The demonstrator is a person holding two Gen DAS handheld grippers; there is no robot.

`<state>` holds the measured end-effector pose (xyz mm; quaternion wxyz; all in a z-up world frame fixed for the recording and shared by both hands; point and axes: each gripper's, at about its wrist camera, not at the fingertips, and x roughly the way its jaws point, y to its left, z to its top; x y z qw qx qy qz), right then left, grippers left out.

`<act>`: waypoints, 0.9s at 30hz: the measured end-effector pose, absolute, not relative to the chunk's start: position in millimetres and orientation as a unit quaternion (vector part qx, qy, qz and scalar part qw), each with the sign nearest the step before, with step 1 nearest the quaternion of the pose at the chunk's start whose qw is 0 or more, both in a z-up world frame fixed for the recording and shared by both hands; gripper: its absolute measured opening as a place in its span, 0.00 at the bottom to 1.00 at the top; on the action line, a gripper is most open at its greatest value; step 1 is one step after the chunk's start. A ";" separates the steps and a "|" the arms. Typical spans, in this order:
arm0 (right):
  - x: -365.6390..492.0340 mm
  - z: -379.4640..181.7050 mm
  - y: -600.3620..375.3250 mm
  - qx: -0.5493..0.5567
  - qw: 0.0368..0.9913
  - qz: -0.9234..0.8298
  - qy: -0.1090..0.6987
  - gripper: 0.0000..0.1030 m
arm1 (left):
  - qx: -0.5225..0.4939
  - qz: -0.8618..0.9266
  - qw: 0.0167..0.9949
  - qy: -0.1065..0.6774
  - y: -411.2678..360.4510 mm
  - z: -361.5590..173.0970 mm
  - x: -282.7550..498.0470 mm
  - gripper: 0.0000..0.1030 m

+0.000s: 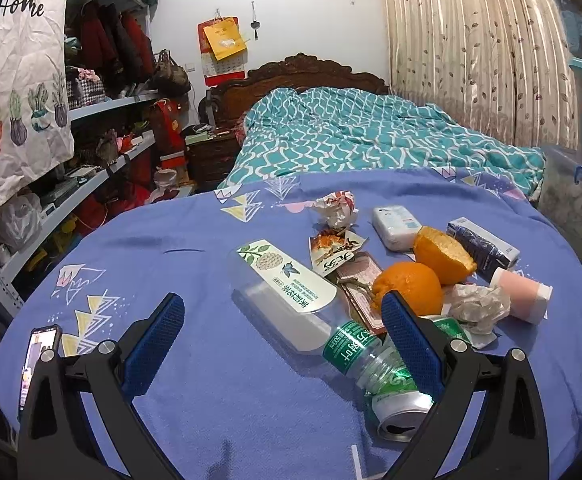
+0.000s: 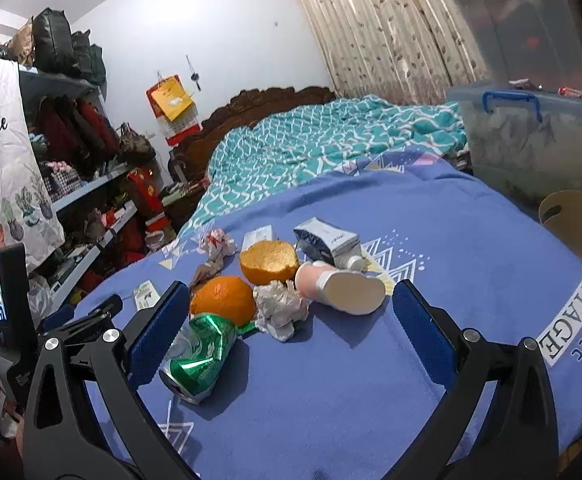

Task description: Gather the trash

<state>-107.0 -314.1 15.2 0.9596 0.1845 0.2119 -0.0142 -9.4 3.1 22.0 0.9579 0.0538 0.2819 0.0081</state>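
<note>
Trash lies on a blue cloth (image 1: 211, 400): a clear plastic bottle (image 1: 291, 292) on its side, a crushed green can (image 1: 399, 404), orange peel halves (image 1: 411, 284), crumpled paper (image 1: 479, 306), a pink cup (image 1: 525, 296), a small carton (image 1: 483, 246), and wrappers (image 1: 337, 252). My left gripper (image 1: 283, 336) is open, its jaws either side of the bottle's lower part. My right gripper (image 2: 291, 328) is open above the cloth, with the green can (image 2: 199, 356) by its left finger, and the crumpled paper (image 2: 279, 308) and pink cup (image 2: 339, 286) just ahead.
A brown paper bag (image 2: 575, 228) stands at the right edge of the cloth, with plastic storage bins (image 2: 531, 136) behind it. A bed with a teal quilt (image 1: 371, 136) lies beyond. Cluttered shelves (image 1: 103, 128) line the left. A phone (image 1: 37, 360) sits at the left.
</note>
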 end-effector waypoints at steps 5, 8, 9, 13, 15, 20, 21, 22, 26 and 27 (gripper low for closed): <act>-106.3 14.9 -312.1 0.182 0.960 -0.012 0.213 0.97 | 0.053 0.010 0.956 0.289 5.1 18.8 -7.3 0.92; -104.4 13.7 -312.2 0.181 0.959 -0.011 0.217 0.97 | 0.050 0.011 0.955 0.294 6.3 17.4 -6.1 0.92; -104.4 13.5 -312.1 0.181 0.959 -0.011 0.218 0.97 | 0.049 0.011 0.954 0.296 7.3 17.0 -5.7 0.92; -102.9 12.2 -312.8 0.181 0.958 -0.011 0.223 0.97 | 0.042 0.010 0.952 0.304 10.5 15.6 -3.6 0.92; -102.8 11.1 -313.1 0.182 0.957 -0.010 0.225 0.97 | 0.041 0.011 0.951 0.306 11.4 15.0 -2.8 0.92; -101.9 11.3 -313.1 0.181 0.957 -0.009 0.227 0.97 | 0.042 0.016 0.950 0.309 13.1 13.6 -1.3 0.92; -101.8 10.7 -312.9 0.181 0.957 -0.008 0.228 0.97 | 0.041 0.016 0.950 0.310 13.7 13.2 -1.0 0.92; -101.5 10.3 -312.7 0.180 0.956 -0.007 0.230 0.97 | 0.040 0.017 0.949 0.311 14.3 12.8 -0.7 0.92; -100.1 9.1 -310.9 0.178 0.956 -0.002 0.234 0.97 | 0.037 0.019 0.948 0.316 16.9 11.1 0.2 0.92; -99.9 8.7 -310.6 0.178 0.956 -0.001 0.235 0.97 | 0.037 0.019 0.948 0.316 17.1 10.8 0.6 0.92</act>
